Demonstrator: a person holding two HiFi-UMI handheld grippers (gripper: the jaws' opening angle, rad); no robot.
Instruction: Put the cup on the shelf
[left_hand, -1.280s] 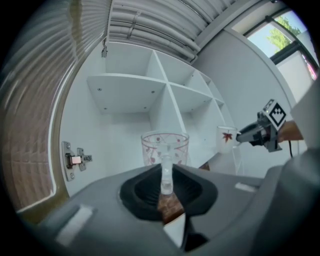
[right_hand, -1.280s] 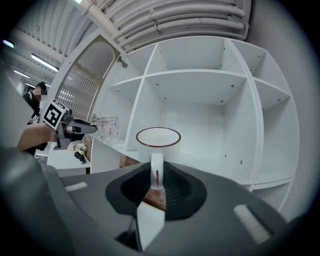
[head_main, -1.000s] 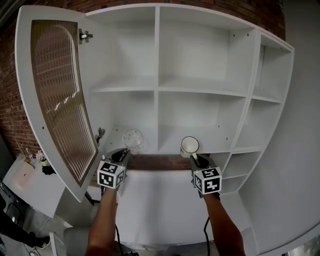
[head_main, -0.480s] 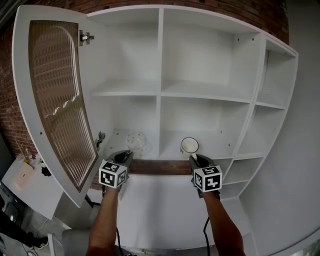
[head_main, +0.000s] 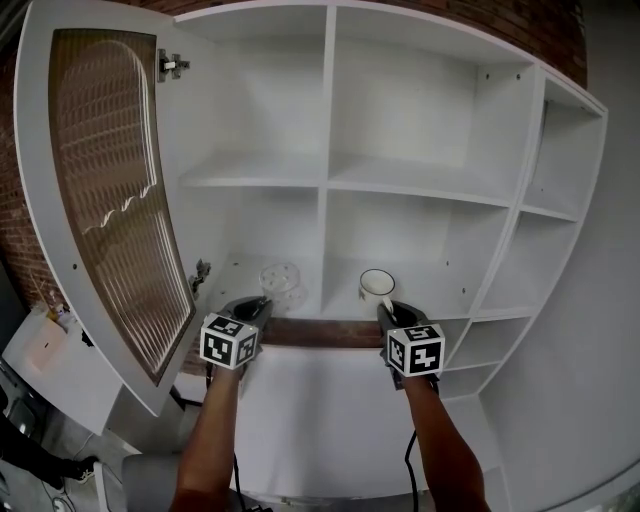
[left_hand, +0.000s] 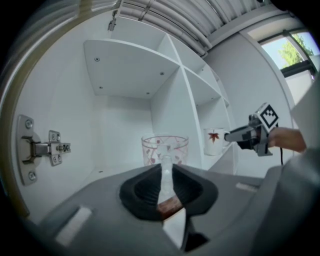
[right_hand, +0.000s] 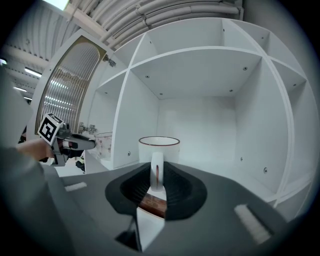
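The left gripper (head_main: 262, 301) is clamped on the clear handle of a glass (head_main: 280, 278). In the left gripper view the jaws are nearly together, with only that handle between them and the red-patterned glass (left_hand: 165, 148) at 12 o'clock. The right gripper (head_main: 384, 304) grips a white mug (head_main: 377, 285) by its handle. In the right gripper view the handle stands upright between the jaws, with the mug (right_hand: 159, 148) just beyond them.

Both cups are in the bottom row of the shelf (head_main: 326, 190), one on each side of the upright divider. The glass is in the left bay and the mug, at its 3 o'clock, in the next one. Whether their bases touch the board cannot be told.

The open door (head_main: 100, 190) hangs at 9 o'clock. Its hinge (left_hand: 42, 148) shows at 9 o'clock in the left gripper view.

Compared with a second ago, both grippers have gone a little further in. The glass and mug now sit deeper past the front edge of the board, towards 12 o'clock. Both grips are unchanged and the cups are as upright as before. Each gripper shows in the other's view, the right gripper (left_hand: 250, 135) at 3 o'clock and the left gripper (right_hand: 75, 142) at 9 o'clock.
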